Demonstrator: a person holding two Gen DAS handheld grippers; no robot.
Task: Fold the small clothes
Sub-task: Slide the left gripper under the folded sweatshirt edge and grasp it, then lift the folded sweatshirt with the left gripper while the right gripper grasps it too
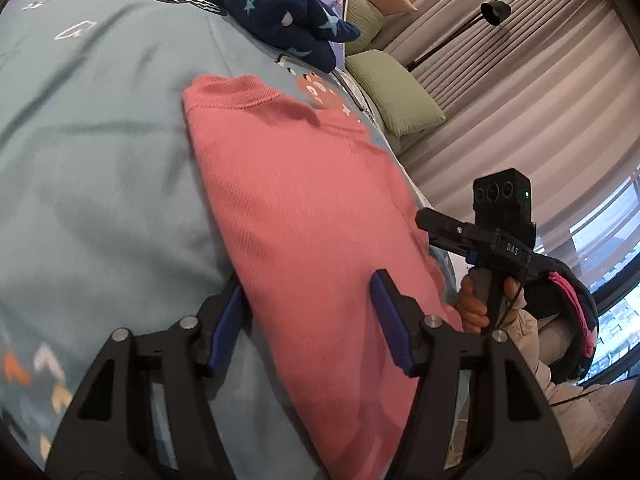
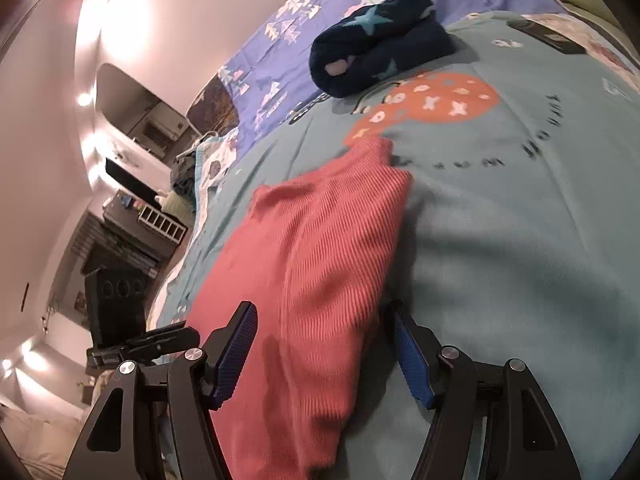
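Note:
A pink ribbed knit garment (image 1: 296, 208) lies folded lengthwise on the teal bedspread (image 1: 100, 160); it also shows in the right wrist view (image 2: 312, 264). My left gripper (image 1: 308, 316) is open just above the garment's near end, jaws wide apart and empty. My right gripper (image 2: 324, 344) is open over the garment's near end too, holding nothing. The right gripper (image 1: 444, 228) shows in the left wrist view at the bed's right edge, held by a hand. The left gripper's tip (image 2: 160, 340) shows at the left in the right wrist view.
A rolled navy star-patterned garment (image 1: 280, 12) lies farther up the bed (image 2: 380, 40). Green pillows (image 1: 396, 96) and curtains (image 1: 520, 80) lie to the right. A purple patterned blanket (image 2: 304, 28) covers the far bed. A dark shelf unit (image 2: 120, 264) stands beside the bed.

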